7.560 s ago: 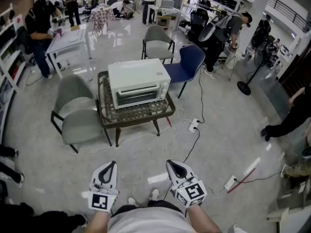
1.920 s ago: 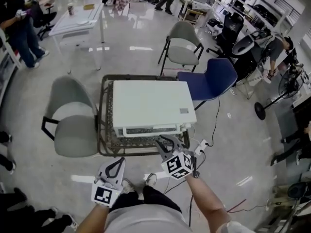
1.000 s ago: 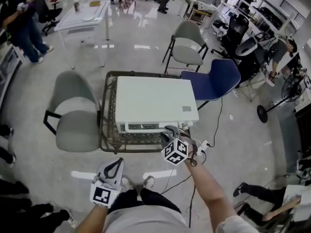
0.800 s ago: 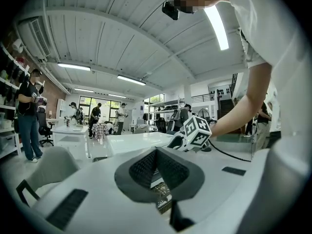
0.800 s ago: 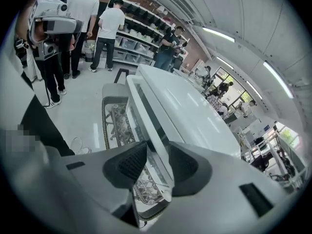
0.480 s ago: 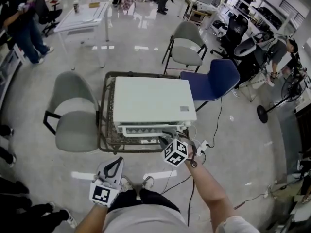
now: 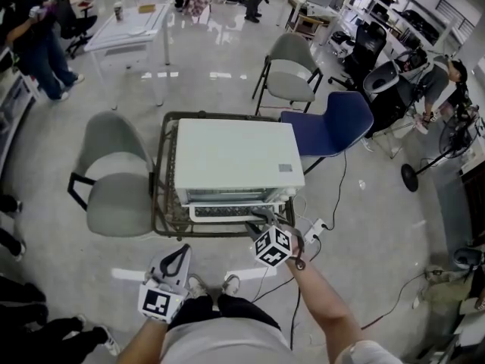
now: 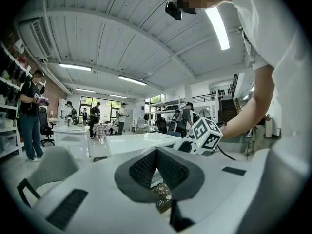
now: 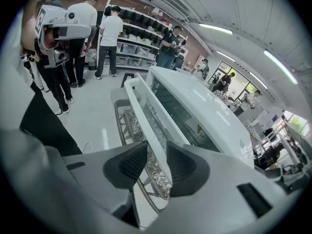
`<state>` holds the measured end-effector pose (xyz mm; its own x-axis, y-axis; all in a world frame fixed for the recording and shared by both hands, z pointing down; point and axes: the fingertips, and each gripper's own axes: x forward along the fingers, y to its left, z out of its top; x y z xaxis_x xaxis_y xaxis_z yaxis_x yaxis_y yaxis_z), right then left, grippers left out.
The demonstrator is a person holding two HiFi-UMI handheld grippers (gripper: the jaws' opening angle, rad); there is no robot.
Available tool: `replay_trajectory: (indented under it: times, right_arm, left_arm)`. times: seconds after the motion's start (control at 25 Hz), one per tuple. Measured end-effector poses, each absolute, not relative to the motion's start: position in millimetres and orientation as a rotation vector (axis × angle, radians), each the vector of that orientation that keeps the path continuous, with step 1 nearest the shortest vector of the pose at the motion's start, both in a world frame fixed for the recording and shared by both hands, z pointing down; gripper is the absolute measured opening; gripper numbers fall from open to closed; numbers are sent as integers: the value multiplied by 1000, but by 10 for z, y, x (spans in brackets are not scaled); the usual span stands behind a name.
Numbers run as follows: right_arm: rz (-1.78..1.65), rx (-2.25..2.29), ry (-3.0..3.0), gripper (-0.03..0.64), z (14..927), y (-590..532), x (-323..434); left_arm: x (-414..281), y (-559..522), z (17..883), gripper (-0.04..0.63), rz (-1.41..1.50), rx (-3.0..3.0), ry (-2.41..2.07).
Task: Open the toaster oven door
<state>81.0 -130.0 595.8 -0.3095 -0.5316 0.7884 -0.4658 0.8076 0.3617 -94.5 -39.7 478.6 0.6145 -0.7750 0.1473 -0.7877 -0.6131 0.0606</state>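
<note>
A white toaster oven [image 7: 236, 154] stands on a low wicker-framed table [image 7: 162, 203]. Its door [image 7: 231, 197] hangs partly open, tilted toward me. My right gripper [image 7: 256, 220] is shut on the door handle [image 7: 227, 211] near its right end. In the right gripper view the handle bar [image 9: 139, 101] runs between the two pads [image 9: 127, 164], with the door glass [image 9: 178, 113] beyond. My left gripper [image 7: 176, 256] hangs low in front of the table, shut and holding nothing [image 8: 157, 152].
A grey armchair [image 7: 114, 196] stands left of the table, a blue chair [image 7: 330, 127] at its right and a grey folding chair [image 7: 292, 70] behind. A power strip [image 7: 314, 228] and cables lie on the floor at the right. People stand at the far left.
I walked up to the oven and the right gripper took the handle. Over the last second the gripper drew back toward me and the door swung outward.
</note>
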Motion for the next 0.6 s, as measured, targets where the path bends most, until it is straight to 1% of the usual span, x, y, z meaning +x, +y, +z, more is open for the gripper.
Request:
replay_trajectory:
  times: [0.6]
  right_arm:
    - [2,732,-2002,147,6095,-1062,811]
  left_arm:
    - [-814,-400,4787,17,170,2721,-1317]
